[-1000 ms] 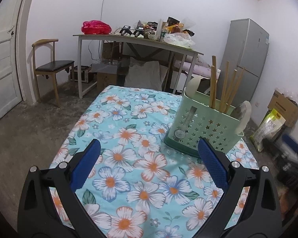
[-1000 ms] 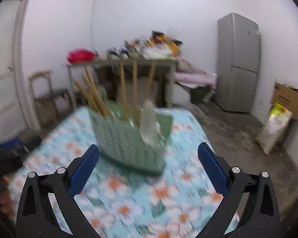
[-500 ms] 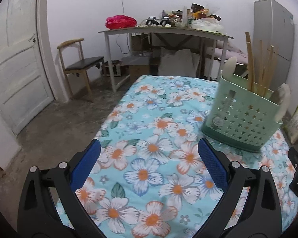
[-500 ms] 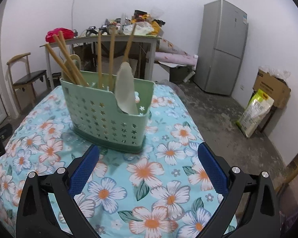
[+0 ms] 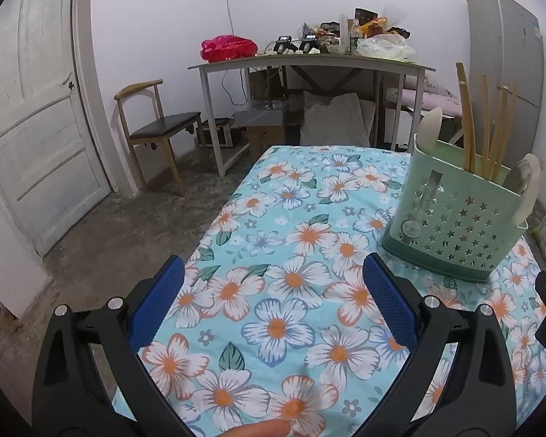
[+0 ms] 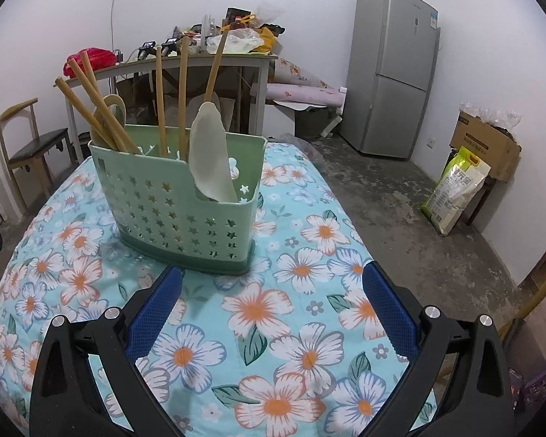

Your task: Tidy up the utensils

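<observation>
A pale green star-punched utensil holder (image 6: 178,200) stands upright on the flowered tablecloth (image 6: 273,313). Several wooden chopsticks (image 6: 181,98) and a cream spoon (image 6: 209,153) stick out of it. In the left wrist view the same holder (image 5: 455,218) sits at the right, with chopsticks (image 5: 487,127) and two pale spoons. My left gripper (image 5: 273,298) hovers open over bare cloth, left of the holder. My right gripper (image 6: 271,302) is open too, just in front of the holder, with nothing between its fingers.
A fingertip (image 5: 258,428) shows at the bottom edge. Beyond the table are a cluttered desk (image 5: 309,62), a wooden chair (image 5: 156,127), a door (image 5: 29,109), a grey fridge (image 6: 393,73), a cardboard box (image 6: 487,142) and a yellow sack (image 6: 455,189).
Both views have swung and steadied. The holder now sits further right in the left wrist view. The right gripper has pulled back slightly from the holder. Both grippers stay open.
</observation>
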The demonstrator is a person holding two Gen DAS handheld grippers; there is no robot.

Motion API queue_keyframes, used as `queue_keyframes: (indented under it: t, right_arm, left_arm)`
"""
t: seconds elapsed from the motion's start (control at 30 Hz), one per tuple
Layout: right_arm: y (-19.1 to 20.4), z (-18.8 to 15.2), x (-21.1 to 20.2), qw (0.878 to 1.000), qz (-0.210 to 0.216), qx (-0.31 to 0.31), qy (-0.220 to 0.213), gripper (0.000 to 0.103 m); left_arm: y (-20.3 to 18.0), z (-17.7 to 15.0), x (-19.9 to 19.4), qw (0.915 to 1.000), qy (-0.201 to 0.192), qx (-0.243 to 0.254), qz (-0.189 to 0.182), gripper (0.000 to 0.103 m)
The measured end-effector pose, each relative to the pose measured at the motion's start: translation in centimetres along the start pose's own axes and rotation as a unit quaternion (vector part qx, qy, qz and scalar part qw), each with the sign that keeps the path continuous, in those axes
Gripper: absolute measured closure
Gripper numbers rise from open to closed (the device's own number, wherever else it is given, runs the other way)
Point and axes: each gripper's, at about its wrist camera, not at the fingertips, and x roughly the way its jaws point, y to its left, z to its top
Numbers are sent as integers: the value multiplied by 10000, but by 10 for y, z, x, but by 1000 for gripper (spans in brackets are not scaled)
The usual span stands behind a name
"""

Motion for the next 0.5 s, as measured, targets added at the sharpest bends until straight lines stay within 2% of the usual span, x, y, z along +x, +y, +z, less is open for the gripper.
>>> queue_keyframes:
  t: [0.5]
  right_arm:
    - [2,0,-1,10000,-18,-41,13,7]
  left_arm:
    - [0,0,0,10000,24,15,-5,8]
